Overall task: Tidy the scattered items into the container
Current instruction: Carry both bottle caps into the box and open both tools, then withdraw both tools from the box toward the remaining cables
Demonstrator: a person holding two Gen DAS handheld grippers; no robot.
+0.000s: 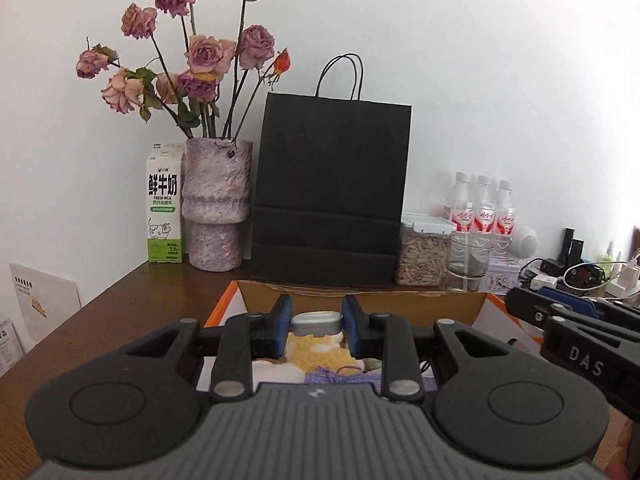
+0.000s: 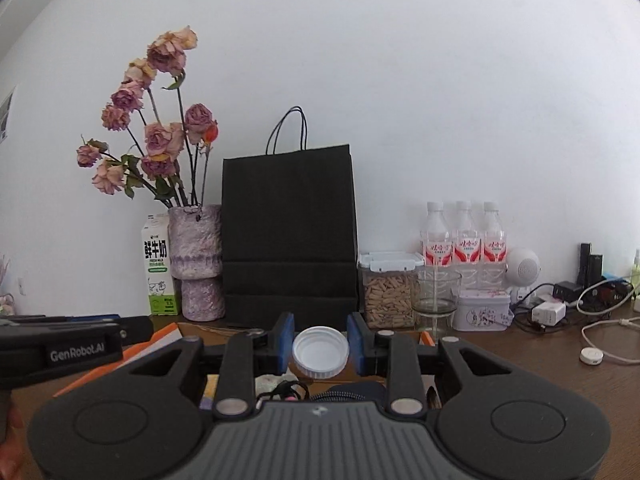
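On the left, the left gripper [image 1: 316,330] has its 2 blue pads pinched narrow on a small grey tin [image 1: 317,322], held across its short ends, above the open cardboard box [image 1: 360,304] with the orange rim. Below it the box already holds soft yellow and purple fabric bits. That tin looks light, rigid and smooth, so my guess is it could slip; gripping the flat ends is the sensible choice.

Over to the right, the right gripper [image 2: 320,350] is equally narrow, clamping a white ribbed cap [image 2: 320,352] by its rim, also poised over the box. It looks feather-light and stiff, and the ridges should help the grip.

Behind stand the black paper bag [image 2: 288,232] and 3 bottles [image 2: 462,236].
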